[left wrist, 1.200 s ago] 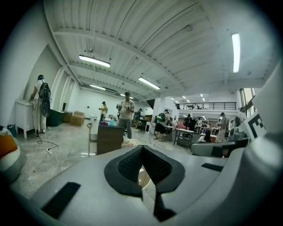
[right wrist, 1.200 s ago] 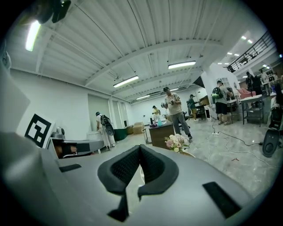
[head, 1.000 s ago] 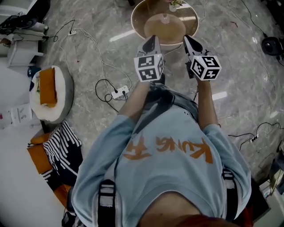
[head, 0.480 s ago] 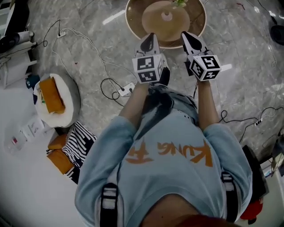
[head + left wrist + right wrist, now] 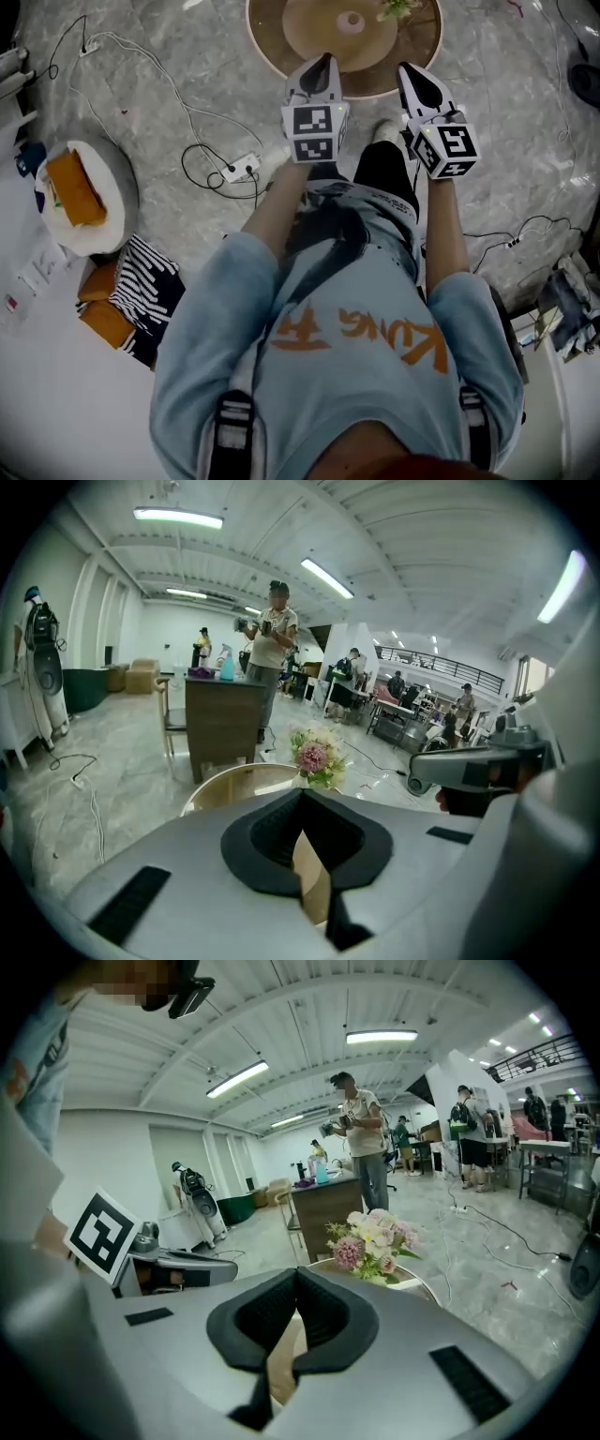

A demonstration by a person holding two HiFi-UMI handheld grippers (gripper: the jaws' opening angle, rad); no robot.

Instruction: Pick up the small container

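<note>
- Left tongs [image 5: 302, 799] and right tongs [image 5: 297, 1277] are both closed tip to tip, holding nothing.
- Small container [image 5: 352, 19], likely the pale piece mid round bench [image 5: 267, 39], sits near the flowers [image 5: 398, 8], clear of both tongs.
- Close in, open one pair before lowering, avoid the flowers.

I'm looking down over grey marble floor [image 5: 525, 141] with cables [image 5: 192, 109] trailing across; round wooden table [image 5: 265, 42] sitting ahead, dark wooden cabinet [image 5: 223, 719] standing beyond, strip lights [image 5: 178, 517] glowing on white ceiling
</note>
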